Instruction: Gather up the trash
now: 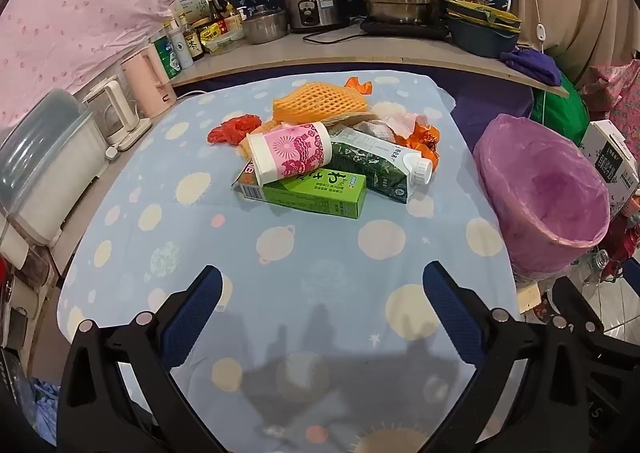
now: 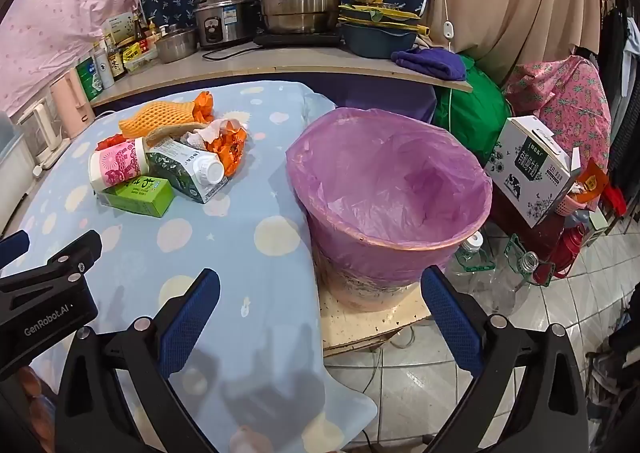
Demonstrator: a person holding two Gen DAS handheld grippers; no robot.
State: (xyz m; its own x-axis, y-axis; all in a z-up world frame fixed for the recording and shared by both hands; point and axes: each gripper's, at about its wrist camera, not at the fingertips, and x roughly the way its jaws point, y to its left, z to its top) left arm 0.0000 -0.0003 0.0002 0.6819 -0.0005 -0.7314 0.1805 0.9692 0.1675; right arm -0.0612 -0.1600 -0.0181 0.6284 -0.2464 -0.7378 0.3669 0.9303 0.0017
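A pile of trash lies mid-table: a pink-and-white bottle (image 1: 290, 153) on a green box (image 1: 316, 193), a dark green carton (image 1: 380, 165) with a white cap, an orange foam net (image 1: 320, 105), red plastic (image 1: 236, 127), crumpled paper and orange wrappers (image 1: 420, 135). The pile also shows in the right wrist view: bottle (image 2: 118, 165), box (image 2: 142, 195), carton (image 2: 188, 169). A bin lined with a purple bag (image 1: 548, 193) (image 2: 392, 193) stands right of the table. My left gripper (image 1: 322, 281) is open and empty, short of the pile. My right gripper (image 2: 320, 285) is open and empty, near the bin.
The table carries a light blue spotted cloth (image 1: 280, 253). Behind it a shelf (image 1: 360, 53) holds pots, a rice cooker and bottles. Kettles (image 1: 132, 93) stand at the left. A printed box (image 2: 532, 169) and empty plastic bottles (image 2: 500, 273) sit on the floor at right.
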